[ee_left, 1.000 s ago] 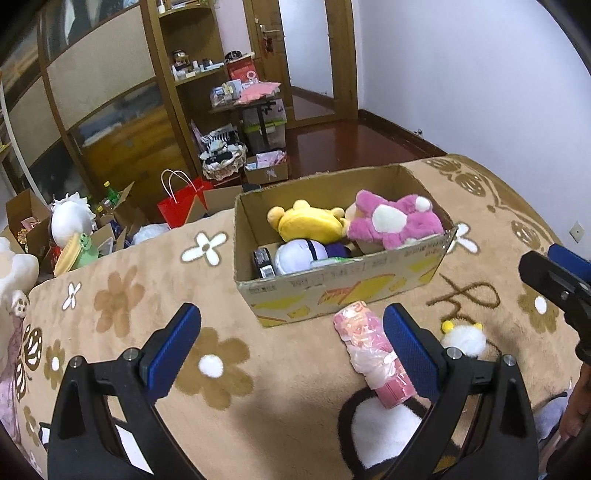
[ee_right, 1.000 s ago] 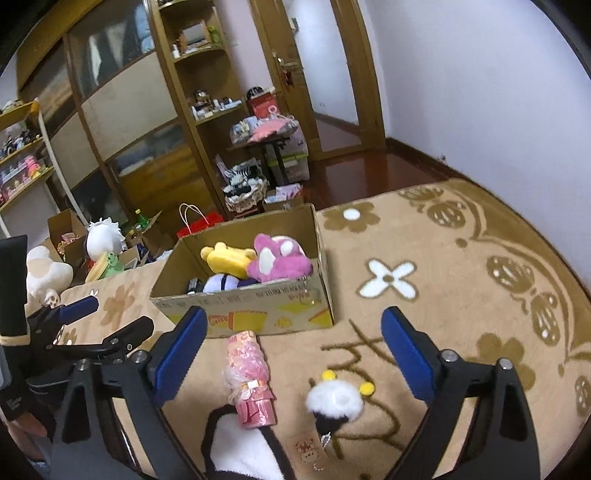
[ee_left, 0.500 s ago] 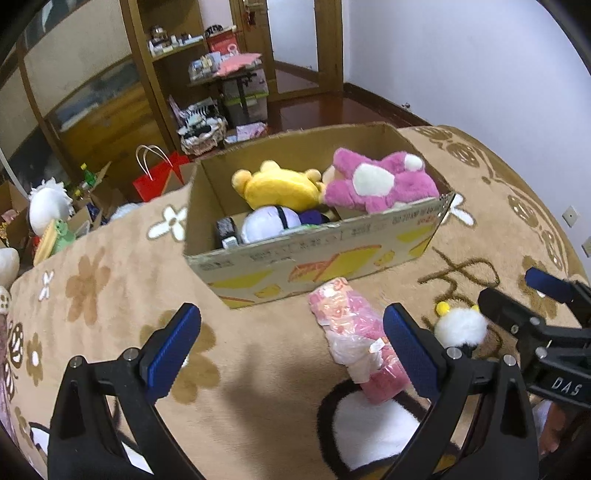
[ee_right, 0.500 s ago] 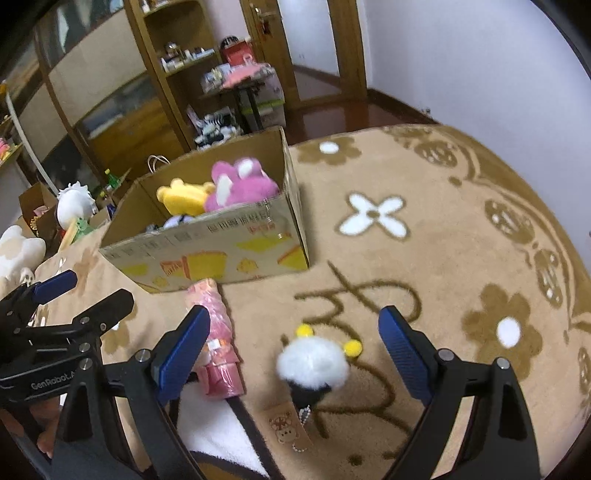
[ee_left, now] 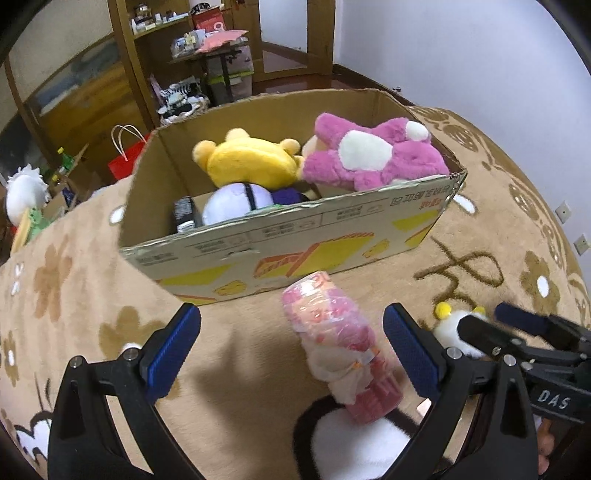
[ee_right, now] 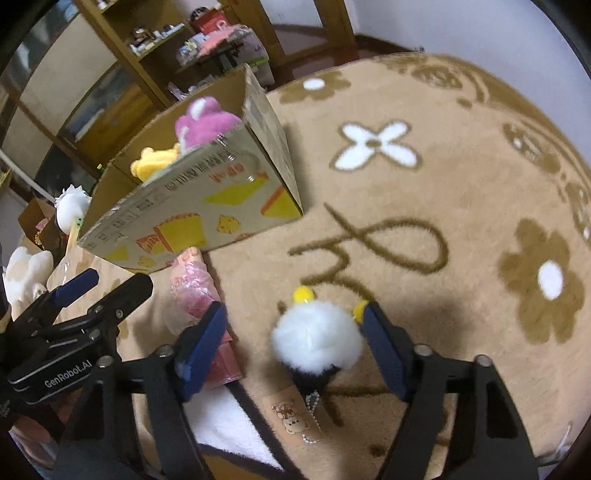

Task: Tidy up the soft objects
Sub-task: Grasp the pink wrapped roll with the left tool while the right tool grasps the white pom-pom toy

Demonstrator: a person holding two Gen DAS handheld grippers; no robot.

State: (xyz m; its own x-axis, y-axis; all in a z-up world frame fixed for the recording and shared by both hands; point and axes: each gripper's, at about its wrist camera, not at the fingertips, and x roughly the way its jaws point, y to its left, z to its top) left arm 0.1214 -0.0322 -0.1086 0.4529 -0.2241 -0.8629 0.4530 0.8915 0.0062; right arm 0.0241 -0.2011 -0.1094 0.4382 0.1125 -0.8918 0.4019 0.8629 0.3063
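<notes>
A cardboard box on the brown flowered blanket holds a yellow plush, a pink plush and a white-purple plush. A pink wrapped soft roll lies in front of it, between the fingers of my open left gripper. A small white pompom toy with yellow ears lies on the blanket between the fingers of my open right gripper; its right finger is close against the toy. The roll and box also show in the right wrist view.
A card tag on a bead chain hangs from the pompom. A white and black fluffy patch lies near me. Shelves, a red bag and more plush toys stand beyond the bed. A wall is on the right.
Both grippers have moved forward and down. The left now straddles the pink roll; the right now straddles the white pompom. Both stay open.
</notes>
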